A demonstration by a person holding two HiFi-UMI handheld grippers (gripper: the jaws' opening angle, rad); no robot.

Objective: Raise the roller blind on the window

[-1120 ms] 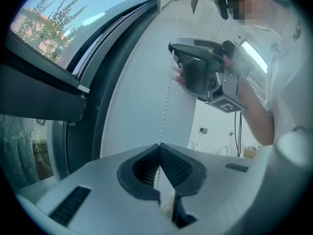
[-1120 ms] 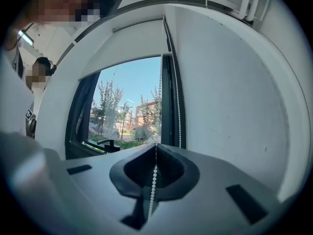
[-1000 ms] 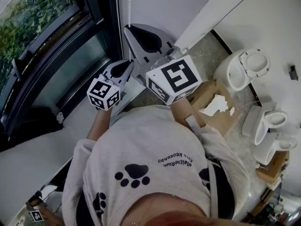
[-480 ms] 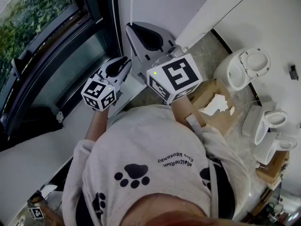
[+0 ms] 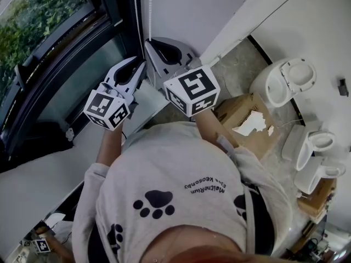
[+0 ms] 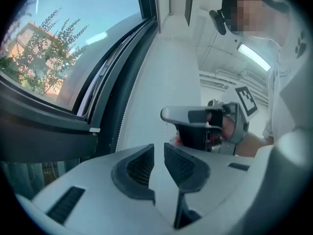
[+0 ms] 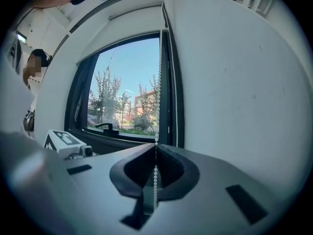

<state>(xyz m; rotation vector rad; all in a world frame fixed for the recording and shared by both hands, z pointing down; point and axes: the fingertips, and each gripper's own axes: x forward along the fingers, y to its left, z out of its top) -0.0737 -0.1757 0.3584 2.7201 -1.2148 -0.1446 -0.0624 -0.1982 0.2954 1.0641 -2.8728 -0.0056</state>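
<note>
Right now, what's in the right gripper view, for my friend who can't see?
The right tool is shut on a white bead chain hanging straight down in front of a dark-framed window. Trees and blue sky show outside; a white wall fills the right side.

I saw a room that looked like one still being built, or a place to store things. A few white toilets point(image 5: 282, 81) stood on the bare grey floor point(image 5: 237, 59), with a torn cardboard box point(image 5: 241, 113) beside them. The walls point(image 5: 192, 10) were plain white. A long light point(image 6: 253, 57) shone on the ceiling. Through a big window point(image 7: 124, 92) with a dark frame I saw trees point(image 7: 105, 99) and a brick building point(image 7: 146, 102) outside.
</note>
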